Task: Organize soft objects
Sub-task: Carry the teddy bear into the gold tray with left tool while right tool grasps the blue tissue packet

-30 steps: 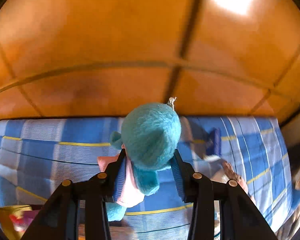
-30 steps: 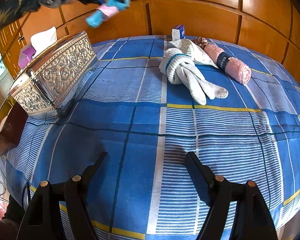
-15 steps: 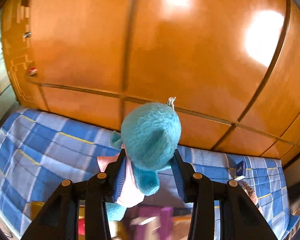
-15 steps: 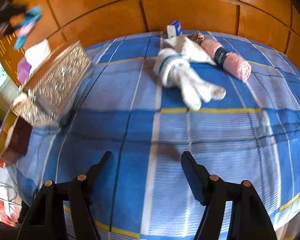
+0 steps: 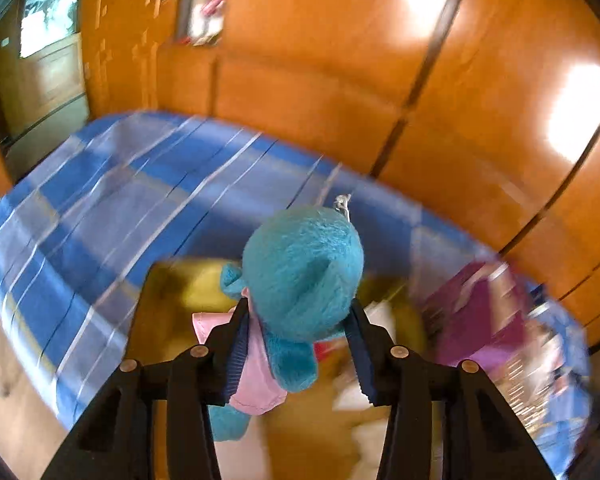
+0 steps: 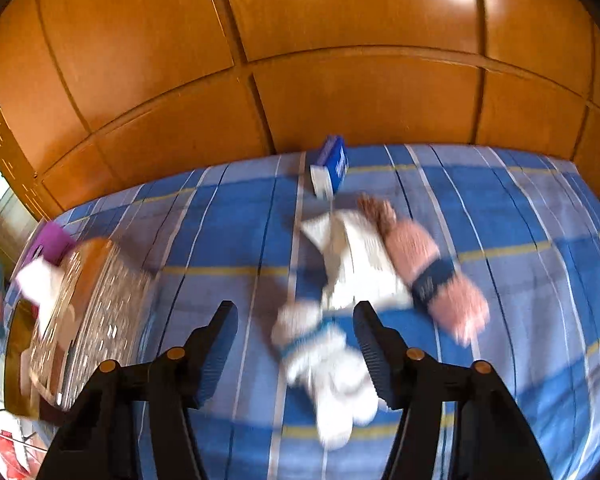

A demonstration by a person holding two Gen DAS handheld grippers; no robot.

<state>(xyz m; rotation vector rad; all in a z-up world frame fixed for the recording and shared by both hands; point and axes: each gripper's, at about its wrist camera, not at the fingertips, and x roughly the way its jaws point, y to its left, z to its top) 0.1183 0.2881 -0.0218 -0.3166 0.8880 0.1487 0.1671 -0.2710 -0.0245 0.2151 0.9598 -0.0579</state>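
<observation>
A teal plush toy (image 5: 300, 264) in a pink garment sits between the pads of my left gripper (image 5: 298, 304). The jaws are opening, but both pads still touch the toy. It hangs above a yellow-brown open box (image 5: 172, 308) at the bed's edge. My right gripper (image 6: 296, 312) hovers over a bundle of white socks (image 6: 320, 356) on the blue plaid bed (image 6: 540, 280). Its jaws are closing with the socks lying between the fingers, and the pads are not pressing on them. A pink rolled towel (image 6: 432, 276) with a dark band lies just right of the socks.
A white cloth (image 6: 356, 256) and a small blue-and-white box (image 6: 332, 168) lie behind the socks. An ornate silver tissue box (image 6: 96, 308) and a purple box (image 6: 50, 240) stand at the bed's left. Orange wooden panels (image 6: 340, 80) wall the far side. Both views are blurred.
My left gripper has swung across the bed with the toy and now hangs over the yellow-brown box. My right gripper has moved forward over the socks, and its fingers stand closer together.
</observation>
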